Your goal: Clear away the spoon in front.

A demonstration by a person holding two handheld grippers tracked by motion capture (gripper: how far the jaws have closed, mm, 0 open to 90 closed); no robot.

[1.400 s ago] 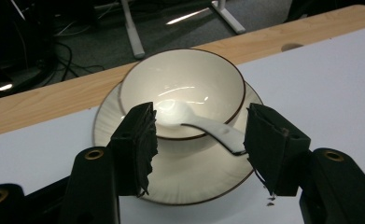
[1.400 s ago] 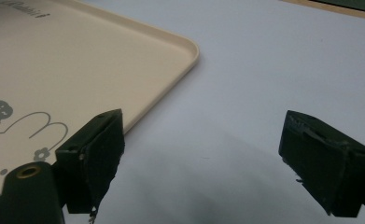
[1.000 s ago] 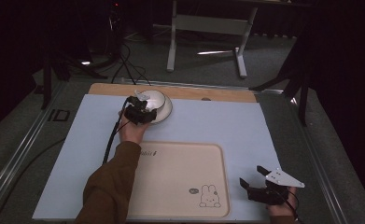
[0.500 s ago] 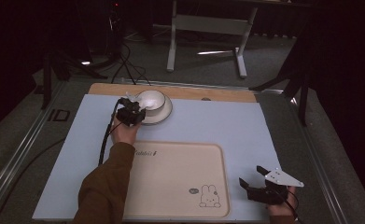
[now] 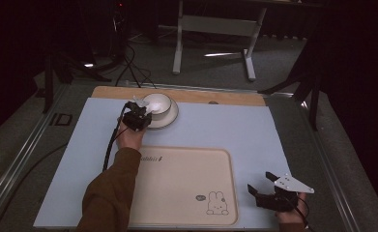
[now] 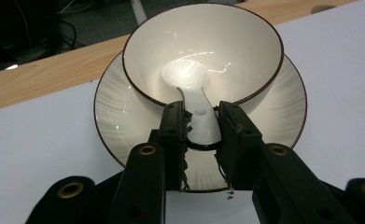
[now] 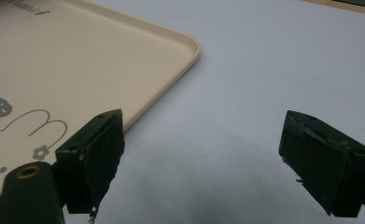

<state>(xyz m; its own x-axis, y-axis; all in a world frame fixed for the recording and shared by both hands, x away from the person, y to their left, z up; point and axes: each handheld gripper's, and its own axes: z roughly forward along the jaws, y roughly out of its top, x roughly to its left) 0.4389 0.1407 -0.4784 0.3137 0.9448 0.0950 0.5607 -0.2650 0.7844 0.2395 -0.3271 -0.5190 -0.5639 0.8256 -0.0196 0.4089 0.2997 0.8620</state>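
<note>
Glossy ceramic bowl (image 6: 203, 51), glossy spoon (image 6: 196, 100), matt tray (image 5: 186, 186)

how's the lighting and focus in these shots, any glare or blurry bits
High view: table evenly lit, surroundings nearly black. Left gripper view: bright glare in the bowl, washing out the white spoon; the left gripper jaws sharp. Right gripper view: the right gripper jaws soft and out of focus, casting a faint shadow on the mat beside the tray.
</note>
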